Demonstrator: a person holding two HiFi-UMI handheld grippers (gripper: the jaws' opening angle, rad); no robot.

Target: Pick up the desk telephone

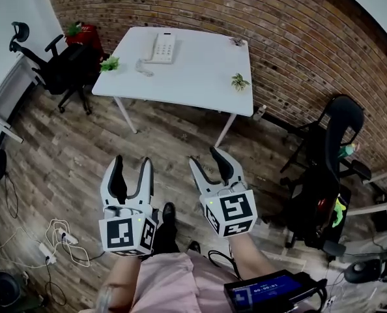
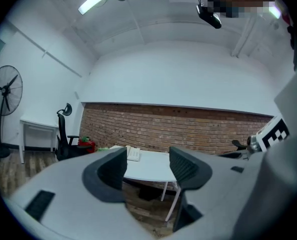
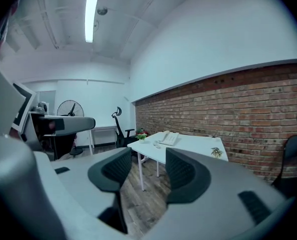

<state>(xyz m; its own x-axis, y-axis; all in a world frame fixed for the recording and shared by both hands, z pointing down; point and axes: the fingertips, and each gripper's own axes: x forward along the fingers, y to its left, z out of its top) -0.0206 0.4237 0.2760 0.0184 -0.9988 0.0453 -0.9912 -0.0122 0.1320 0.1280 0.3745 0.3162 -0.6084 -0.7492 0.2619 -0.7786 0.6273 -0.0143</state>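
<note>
Both claws are empty. Our left gripper (image 1: 132,165) has its jaws partly apart with nothing between them, and the right gripper (image 1: 206,158) matches it. They ride side by side, close to our body, and we judge they're held open ready for the reach. The desk telephone (image 1: 162,47) is well apart from us, on the far left part of the white table (image 1: 200,83) by the brick wall (image 1: 291,38). A small plant (image 1: 239,81) sits right of it, out of the way. An office chair (image 1: 57,67) stands left of the table, and floor cables (image 1: 57,237) lie near left. The wooden floor (image 1: 70,155) straight ahead looks open to us.
</note>
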